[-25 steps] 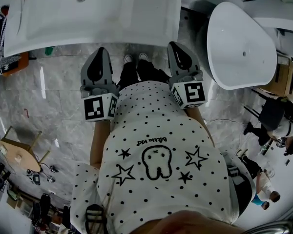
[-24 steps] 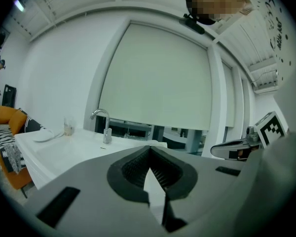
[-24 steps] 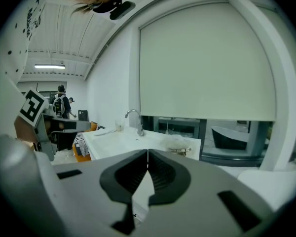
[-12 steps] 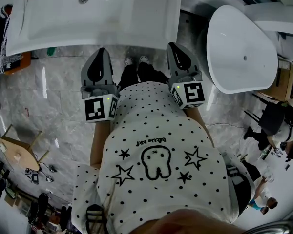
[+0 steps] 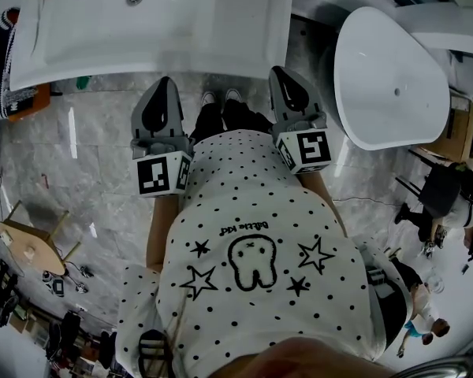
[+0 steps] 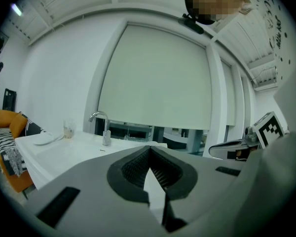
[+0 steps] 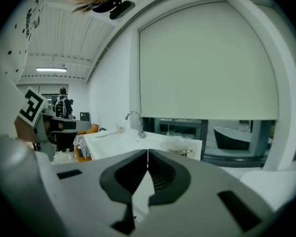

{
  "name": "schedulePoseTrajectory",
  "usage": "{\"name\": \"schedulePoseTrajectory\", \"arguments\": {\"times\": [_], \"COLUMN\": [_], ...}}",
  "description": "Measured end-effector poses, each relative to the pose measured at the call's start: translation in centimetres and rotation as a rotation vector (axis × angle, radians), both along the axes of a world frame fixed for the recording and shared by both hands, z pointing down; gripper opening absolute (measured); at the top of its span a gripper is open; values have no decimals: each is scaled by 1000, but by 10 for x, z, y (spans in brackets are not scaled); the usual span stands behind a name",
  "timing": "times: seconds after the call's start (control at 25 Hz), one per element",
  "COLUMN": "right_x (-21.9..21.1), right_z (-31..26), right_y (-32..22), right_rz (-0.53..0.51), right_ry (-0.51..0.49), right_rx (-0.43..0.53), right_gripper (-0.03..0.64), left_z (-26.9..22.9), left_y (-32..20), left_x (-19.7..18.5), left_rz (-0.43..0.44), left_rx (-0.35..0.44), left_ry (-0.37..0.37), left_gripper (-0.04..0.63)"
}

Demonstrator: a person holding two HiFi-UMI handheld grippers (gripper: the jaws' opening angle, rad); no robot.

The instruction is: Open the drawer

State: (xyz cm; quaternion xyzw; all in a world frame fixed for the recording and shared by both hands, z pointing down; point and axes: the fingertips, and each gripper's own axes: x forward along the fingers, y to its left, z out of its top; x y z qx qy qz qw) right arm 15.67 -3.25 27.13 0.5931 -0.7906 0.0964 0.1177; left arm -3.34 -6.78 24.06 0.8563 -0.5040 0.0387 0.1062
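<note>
1. The drawer shows in no view. Judged position: in the front of the counter (image 5: 221,46), below the top edge, which hides it from the head view.
2. Handling (judged): a vanity drawer is rigid and moderately heavy, and runs on slides, so expect a straight, level pull. Take hold at the handle or the front's lip, at the centre, so it does not rack. A glossy front may be slippery under the pads.
3. Left hand-held gripper (image 5: 165,81): clenched, nothing between the jaws, just short of the counter's front edge and aimed at it.
4. Right hand-held gripper (image 5: 278,71): clenched, also empty, just short of the same edge.
5. Status (judged): not started. One pair of jaws must open before any grasp.
6. Counter: white and smooth, with a basin (image 5: 102,14) set into it. A faucet (image 6: 106,136) and a cup (image 6: 68,129) stand on it.
7. Room: grey marble floor (image 5: 102,172) in front of the counter, a white tub (image 5: 390,77) to the counter's right, and a drawn blind (image 6: 158,78) behind the counter.
</note>
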Motion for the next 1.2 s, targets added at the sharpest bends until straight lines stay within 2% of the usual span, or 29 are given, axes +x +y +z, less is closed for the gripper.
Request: {"name": "schedulePoseTrajectory", "arguments": {"times": [0.52, 1.2], "right_x": [-24, -34], "right_z": [2, 0], "right_y": [1, -2], "right_rz": [-102, -140], "right_ry": [70, 63], "right_rx": [9, 21], "right_gripper": [15, 15], "left_z": [0, -7], "left_y": [3, 1], "left_x": [7, 13], "left_rz": [20, 38], "left_rx": [-1, 12], "left_ry": [0, -8], "left_gripper": [3, 3]}}
